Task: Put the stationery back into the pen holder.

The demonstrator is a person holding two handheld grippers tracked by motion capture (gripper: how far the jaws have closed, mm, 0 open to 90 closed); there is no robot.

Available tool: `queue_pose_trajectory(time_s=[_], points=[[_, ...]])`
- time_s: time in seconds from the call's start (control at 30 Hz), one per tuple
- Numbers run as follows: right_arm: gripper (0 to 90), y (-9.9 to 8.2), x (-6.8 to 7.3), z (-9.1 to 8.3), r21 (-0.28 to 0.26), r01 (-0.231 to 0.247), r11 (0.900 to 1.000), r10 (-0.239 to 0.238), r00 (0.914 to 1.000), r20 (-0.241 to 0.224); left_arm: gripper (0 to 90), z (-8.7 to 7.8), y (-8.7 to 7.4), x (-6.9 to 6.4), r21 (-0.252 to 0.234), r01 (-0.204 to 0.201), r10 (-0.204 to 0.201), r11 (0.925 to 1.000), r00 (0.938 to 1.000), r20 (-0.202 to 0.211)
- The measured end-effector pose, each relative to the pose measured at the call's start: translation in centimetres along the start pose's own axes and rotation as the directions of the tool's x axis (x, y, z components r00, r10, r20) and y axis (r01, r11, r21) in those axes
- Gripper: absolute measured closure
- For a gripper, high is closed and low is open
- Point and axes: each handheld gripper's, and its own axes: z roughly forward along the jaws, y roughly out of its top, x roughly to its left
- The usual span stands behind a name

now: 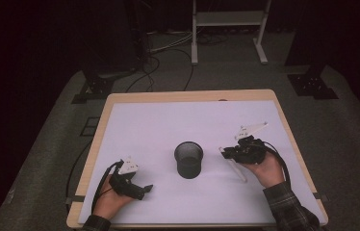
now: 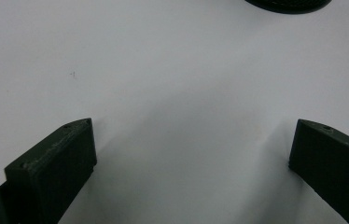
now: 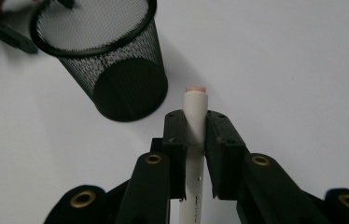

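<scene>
Pinching a white pen in our right gripper beside the black mesh cup; left gripper sits spread wide.

The high view looked forward and down from above the person's side, far enough back to take in the whole counter, the floor beyond it and both hands coming in from the bottom edge. The left gripper view sat very low and close over the white surface, facing along its own two jaws, with the base of the mesh cup just clipping its top edge. The right gripper view rode a little higher, looking down along its jaws at the same mesh cup, which all three views shared, standing mid-counter from above.
</scene>
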Motion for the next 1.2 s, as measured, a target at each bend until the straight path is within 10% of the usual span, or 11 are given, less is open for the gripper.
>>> queue_pose_trajectory(time_s=[0.53,1.2], points=[[77.6,4.1,1.1,-3.0,-0.183,0.036,0.9824,-0.04,0.9991,-0.018,0.0,0.0,0.0,0.0,0.006,-0.001,0.001,1.0,1.0,0.002],[77.5,10.8,3.5,-2.5,-0.255,0.125,0.9589,-0.139,0.9896,-0.038,0.0,0.0,0.0,0.0,0.007,-0.002,0.002,1.0,1.0,0.003]])
